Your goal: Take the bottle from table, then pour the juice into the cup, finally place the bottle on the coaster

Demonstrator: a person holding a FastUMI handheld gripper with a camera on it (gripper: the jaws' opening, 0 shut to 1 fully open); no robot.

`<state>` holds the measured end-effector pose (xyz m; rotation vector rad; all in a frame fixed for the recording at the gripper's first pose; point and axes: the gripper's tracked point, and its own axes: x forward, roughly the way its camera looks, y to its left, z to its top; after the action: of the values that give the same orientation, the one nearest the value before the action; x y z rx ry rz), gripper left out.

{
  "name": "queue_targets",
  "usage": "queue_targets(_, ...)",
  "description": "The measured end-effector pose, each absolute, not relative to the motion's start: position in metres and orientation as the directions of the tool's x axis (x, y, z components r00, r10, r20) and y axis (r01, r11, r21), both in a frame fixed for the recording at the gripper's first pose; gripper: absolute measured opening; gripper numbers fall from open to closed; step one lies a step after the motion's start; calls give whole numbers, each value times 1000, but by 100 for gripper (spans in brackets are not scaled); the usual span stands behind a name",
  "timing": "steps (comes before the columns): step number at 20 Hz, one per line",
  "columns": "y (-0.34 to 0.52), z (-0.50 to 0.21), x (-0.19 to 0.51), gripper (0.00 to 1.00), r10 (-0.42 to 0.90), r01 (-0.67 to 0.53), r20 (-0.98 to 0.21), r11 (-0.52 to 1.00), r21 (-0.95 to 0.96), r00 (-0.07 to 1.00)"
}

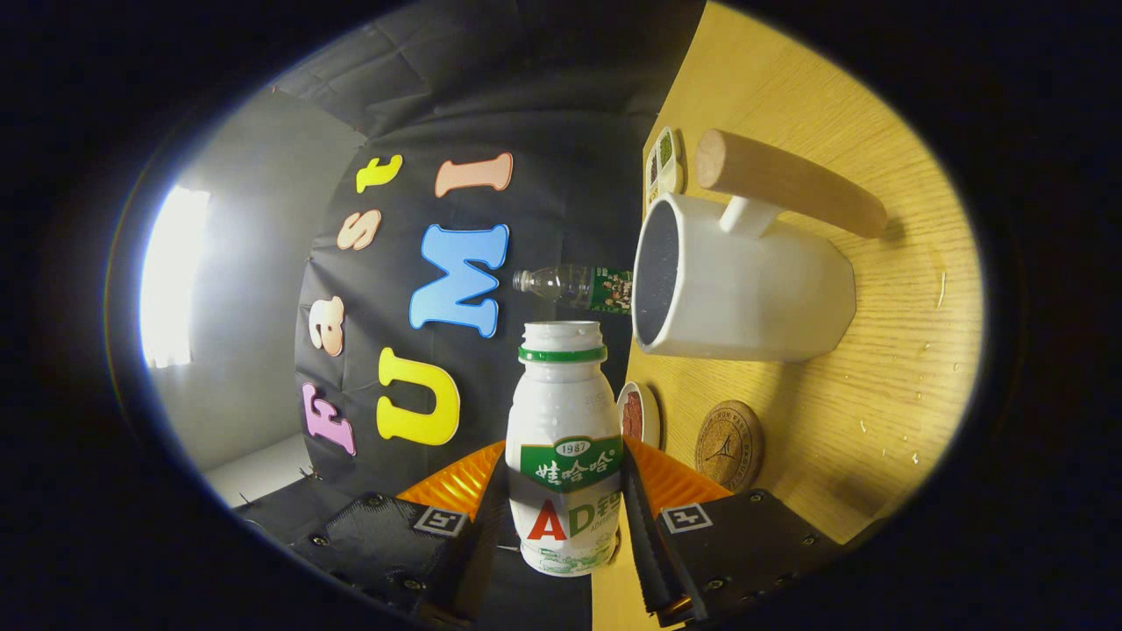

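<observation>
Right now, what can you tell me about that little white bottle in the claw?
The white bottle is small, plastic-looking and ribbed, with a green ring under its uncapped mouth and a green, red and white label. The claw is shut on it, a finger pressing each side of its lower body. In this rolled view its mouth points toward the white cup just beyond, without touching it.

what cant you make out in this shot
- Juice level: the bottle is opaque, gripped between the jaws of the gripper, so its contents stay hidden.
- Inside of the cup: too dark to tell whether it holds anything.
- Small dish: partly hidden behind the bottle.
- Coaster: its engraving is too small to make out.
- Tray beyond the cup: contents too small.
</observation>
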<state>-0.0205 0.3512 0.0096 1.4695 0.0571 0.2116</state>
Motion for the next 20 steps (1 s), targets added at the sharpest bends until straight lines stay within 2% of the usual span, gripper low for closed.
queue_targets(20, 345, 24, -13, 65, 128, -114, 123, -72, 991, 984)
